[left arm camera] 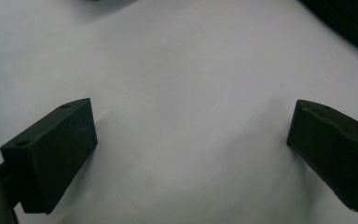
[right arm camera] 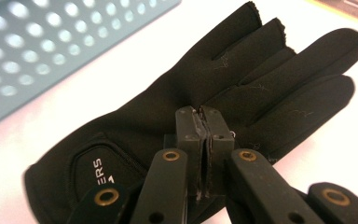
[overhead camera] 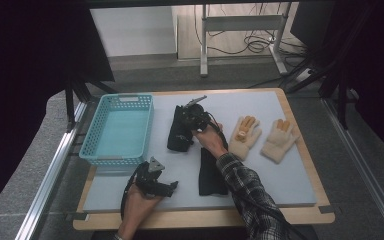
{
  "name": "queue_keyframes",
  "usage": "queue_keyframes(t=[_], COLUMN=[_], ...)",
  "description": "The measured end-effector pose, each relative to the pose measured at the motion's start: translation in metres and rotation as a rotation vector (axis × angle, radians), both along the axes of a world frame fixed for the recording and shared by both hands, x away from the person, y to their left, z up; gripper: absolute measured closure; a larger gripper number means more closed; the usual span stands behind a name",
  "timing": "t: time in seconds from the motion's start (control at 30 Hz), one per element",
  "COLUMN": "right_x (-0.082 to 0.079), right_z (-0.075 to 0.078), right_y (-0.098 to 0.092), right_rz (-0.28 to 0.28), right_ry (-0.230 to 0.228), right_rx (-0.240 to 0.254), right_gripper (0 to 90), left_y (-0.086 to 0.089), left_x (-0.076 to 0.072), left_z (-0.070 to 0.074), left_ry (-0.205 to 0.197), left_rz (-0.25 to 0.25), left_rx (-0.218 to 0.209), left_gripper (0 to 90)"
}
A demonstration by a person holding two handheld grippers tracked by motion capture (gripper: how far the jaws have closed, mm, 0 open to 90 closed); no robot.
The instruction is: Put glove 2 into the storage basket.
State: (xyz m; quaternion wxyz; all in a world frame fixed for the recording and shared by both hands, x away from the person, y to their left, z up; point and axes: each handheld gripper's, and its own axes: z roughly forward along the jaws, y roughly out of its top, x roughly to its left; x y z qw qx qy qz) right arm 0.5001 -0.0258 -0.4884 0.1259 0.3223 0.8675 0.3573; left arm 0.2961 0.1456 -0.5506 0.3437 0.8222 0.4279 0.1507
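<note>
While the right gripper (right arm camera: 203,116) has its jaws pinched together on the black glove (right arm camera: 214,88) (matte, fingers spread), that glove lies mid-table, right of the blue basket (overhead camera: 118,127).

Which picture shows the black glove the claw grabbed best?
The right gripper view: the black glove lies close up, fingers and logo clear, pinched by the shut right claw. The high view shows it small. The left gripper view shows bare table mat.
</note>
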Motion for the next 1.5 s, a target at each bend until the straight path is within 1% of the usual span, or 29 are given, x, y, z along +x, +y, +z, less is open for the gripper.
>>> queue_keyframes(t=[0.03,0.07,0.1,0.17,0.2,0.23,0.4,0.57,0.6,0.7,0.87,0.9,0.97,1.0,1.07,1.13,1.23,1.27,1.3,1.33,1.37,1.5], right_x=[0.000,-0.004,-0.004,-0.007,-0.011,-0.011,-0.020,-0.027,-0.031,-0.033,-0.050,-0.050,-0.056,-0.061,-0.064,-0.070,-0.083,-0.083,-0.087,-0.094,-0.094,-0.110], right_z=[0.000,0.006,0.006,0.012,0.017,0.017,0.031,0.037,0.040,0.042,0.051,0.051,0.054,0.056,0.058,0.060,0.066,0.066,0.067,0.069,0.069,0.071], right_y=[0.000,-0.003,-0.003,-0.005,-0.008,-0.008,-0.019,-0.026,-0.030,-0.031,-0.045,-0.045,-0.050,-0.055,-0.058,-0.064,-0.079,-0.079,-0.083,-0.091,-0.091,-0.107], right_rz=[0.000,0.007,0.007,0.017,0.022,0.022,0.039,0.047,0.052,0.056,0.084,0.084,0.088,0.093,0.096,0.103,0.110,0.110,0.112,0.116,0.116,0.112], right_ry=[0.000,-0.008,-0.008,-0.015,-0.019,-0.019,-0.026,-0.029,-0.029,-0.030,-0.039,-0.039,-0.040,-0.040,-0.042,-0.042,-0.041,-0.041,-0.044,-0.048,-0.048,-0.053], right_rx=[0.000,0.003,0.003,0.011,0.021,0.021,0.039,0.043,0.047,0.048,0.050,0.050,0.053,0.054,0.055,0.061,0.069,0.069,0.067,0.063,0.063,0.054], right_gripper=[86.6,86.6,86.6,86.6,86.6,86.6,86.6,86.6,86.6,86.6,86.5,86.5,86.5,86.6,86.5,86.5,86.5,86.5,86.5,86.5,86.5,86.5], left_y=[0.000,0.000,0.000,0.000,0.000,0.000,0.000,0.000,0.000,0.000,0.000,0.000,0.000,0.000,0.000,0.000,0.000,0.000,0.000,0.000,0.000,0.000], left_x=[0.000,0.000,0.000,0.000,0.000,0.000,0.000,0.000,0.000,0.000,0.000,0.000,0.000,0.000,0.000,0.000,0.000,0.000,0.000,0.000,0.000,0.000], left_z=[0.000,0.000,0.000,0.000,0.000,0.000,0.000,0.000,0.000,0.000,0.000,0.000,0.000,0.000,0.000,0.000,0.000,0.000,0.000,0.000,0.000,0.000], left_ry=[0.000,0.003,0.003,0.003,0.003,0.003,0.004,0.003,0.001,0.002,0.002,0.002,0.002,0.002,0.002,0.002,0.002,0.002,0.002,0.001,0.002,0.000], left_rz=[0.000,0.000,0.000,-0.001,-0.001,-0.001,0.000,0.000,-0.001,0.000,0.000,0.000,0.000,0.000,0.000,0.000,-0.001,-0.001,-0.001,-0.001,-0.001,0.002], left_rx=[0.000,0.001,0.001,0.002,0.002,0.002,0.001,0.003,0.004,0.002,0.002,0.002,0.002,0.002,0.002,0.002,0.003,0.003,0.003,0.003,0.003,0.000], left_gripper=[1.5,1.5,1.5,1.5,1.5,1.5,1.5,1.5,1.5,1.5,1.5,1.5,1.5,1.5,1.5,1.5,1.5,1.5,1.5,1.5,1.5,1.5])
